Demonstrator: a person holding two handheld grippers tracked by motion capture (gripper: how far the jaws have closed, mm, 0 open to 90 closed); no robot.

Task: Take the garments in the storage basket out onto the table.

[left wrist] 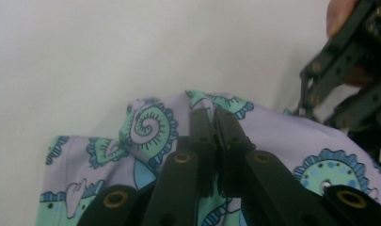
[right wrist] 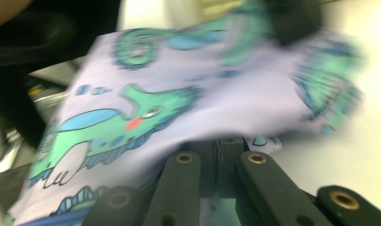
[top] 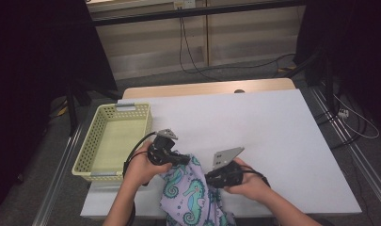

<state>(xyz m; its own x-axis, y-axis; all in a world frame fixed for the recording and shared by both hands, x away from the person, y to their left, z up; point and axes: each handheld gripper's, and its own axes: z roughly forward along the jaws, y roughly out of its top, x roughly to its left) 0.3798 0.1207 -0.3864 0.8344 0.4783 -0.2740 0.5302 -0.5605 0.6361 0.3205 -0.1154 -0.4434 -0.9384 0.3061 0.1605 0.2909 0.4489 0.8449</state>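
The left tool (left wrist: 215, 123) has its two black jaws pressed together on a fold of the seahorse-print cloth (left wrist: 282, 141), the tips pinching the lilac fabric close to its upper edge, just beside a green spiral of the print. In the high view this left tool (top: 181, 159) sits in the person's left hand (top: 142, 169) at the near part of the worktop (top: 273, 136), with its grey three-cornered plate tipped up and a black cable looping back over the wrist. The right tool (right wrist: 220, 149) is likewise clamped tight on the cloth (right wrist: 178, 94), its jaws meeting on a lower edge of the fabric while the rest of it spreads up and away, blurred, with a green seahorse figure and a red spot plain on it. From above, the right tool (top: 215, 178) is held in the right hand (top: 249, 184) and points inward toward the left tool, the two set near each other with the cloth (top: 190, 190) bunched between them. The cloth rests at the near edge of the white worktop and hangs over that edge toward the person. To the left of the left hand, a pale yellow slotted basket (top: 95, 136) stands on the worktop's left edge, just beside the left tool's cable but apart from the cloth. Beyond the worktop's far edge lie a grey floor and trailing cables (top: 193, 61).
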